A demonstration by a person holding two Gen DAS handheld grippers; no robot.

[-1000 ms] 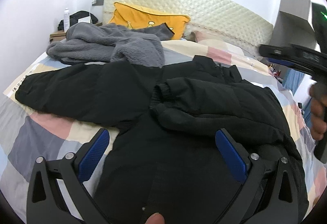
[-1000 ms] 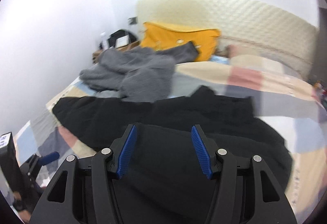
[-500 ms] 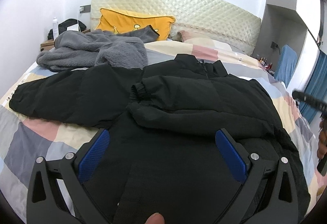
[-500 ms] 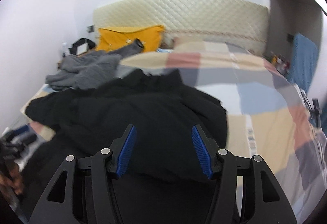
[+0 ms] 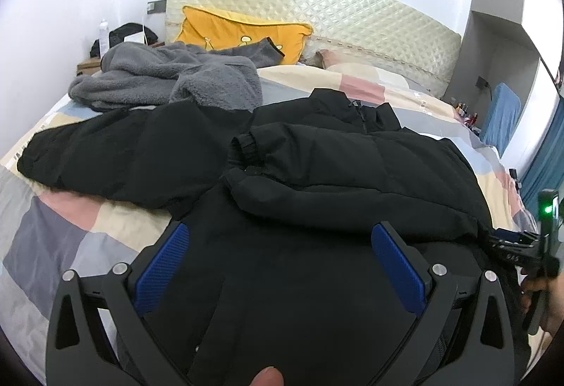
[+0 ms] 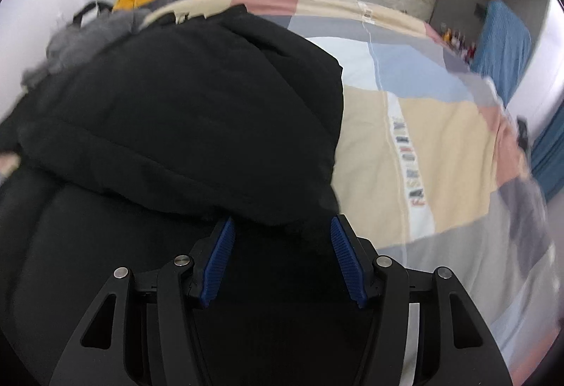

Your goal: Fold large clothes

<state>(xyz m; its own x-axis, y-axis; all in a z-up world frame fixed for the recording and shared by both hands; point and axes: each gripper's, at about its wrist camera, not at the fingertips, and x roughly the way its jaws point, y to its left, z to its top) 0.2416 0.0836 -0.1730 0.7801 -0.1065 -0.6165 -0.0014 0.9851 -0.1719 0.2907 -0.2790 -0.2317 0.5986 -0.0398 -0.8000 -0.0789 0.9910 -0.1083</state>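
A large black puffer jacket (image 5: 317, 174) lies front up on the bed. Its right sleeve (image 5: 335, 153) is folded across the chest, cuff toward the left. Its left sleeve (image 5: 105, 153) stretches out to the left. My left gripper (image 5: 278, 238) is open and empty above the jacket's lower part. My right gripper (image 6: 280, 227) is open and empty, low over the jacket's (image 6: 183, 125) right edge near the hem. The right gripper also shows in the left wrist view (image 5: 518, 245) at the jacket's right side.
A grey fleece garment (image 5: 169, 79) lies at the back left of the bed. A yellow pillow (image 5: 239, 30) leans on the quilted headboard (image 5: 352, 16). The patchwork bedspread (image 6: 440, 146) extends right of the jacket. A nightstand with a bottle (image 5: 104, 37) stands at the far left.
My right gripper has swung right and dropped down close to the jacket's right edge. My left gripper has shifted a little closer over the jacket. Both stay open.
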